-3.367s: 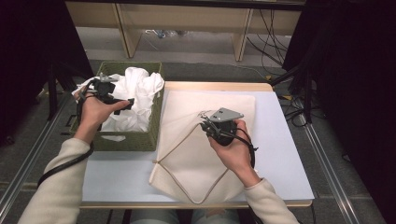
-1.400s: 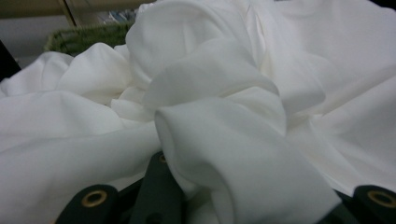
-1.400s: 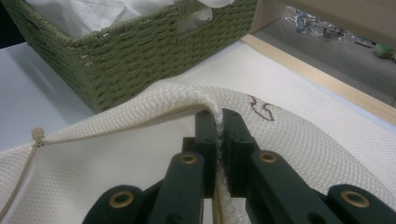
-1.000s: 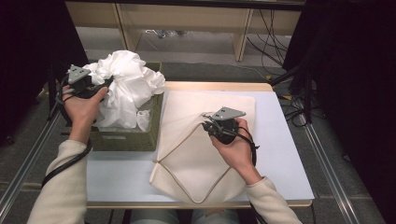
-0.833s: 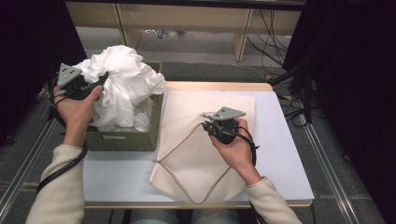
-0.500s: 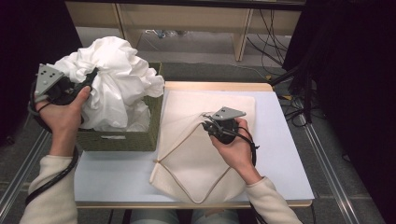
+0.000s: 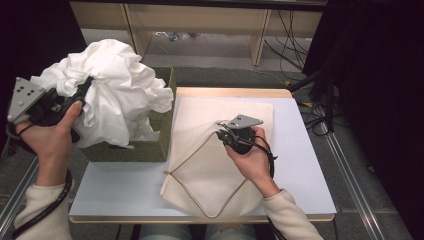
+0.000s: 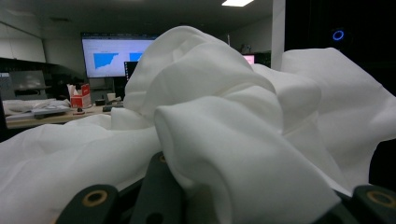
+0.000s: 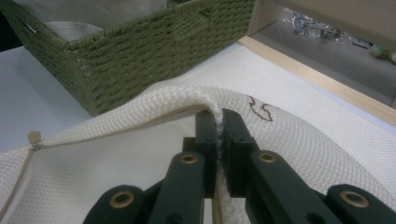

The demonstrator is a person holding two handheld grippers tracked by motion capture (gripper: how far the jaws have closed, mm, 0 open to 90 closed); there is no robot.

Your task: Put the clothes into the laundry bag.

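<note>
At the left of the high view, a big crumpled white cloth (image 7: pixel 112 92) is held up in the air by the left tool (image 7: pixel 75 97). The cloth is bunched in a soft heap above the green woven basket (image 7: pixel 145 147), and its lower folds hang down into the basket. In the left gripper view, the white cloth (image 8: pixel 224 140) is seen piled over the black jaws at the bottom of the frame. The jaws are covered by the folds, so it cannot be told if they are apart or together, but the cloth is carried by this tool.

In the middle of the high view, a flat cream mesh bag with a tan zip (image 7: pixel 210 165) is laid on the white tabletop (image 7: pixel 300 165), just beside the basket on its right. The upper edge of the bag is pinched and lifted a little by the right tool (image 7: pixel 222 131), which is held in the right hand (image 7: pixel 252 160). In the right gripper view, the two black jaws are pressed together on a raised fold of the cream mesh bag (image 9: pixel 177 100). The tan zip is seen running off to the lower left of that frame. The green woven basket (image 9: pixel 154 51) is seen behind the bag in the upper left, with a bit of pale cloth inside it.
</note>
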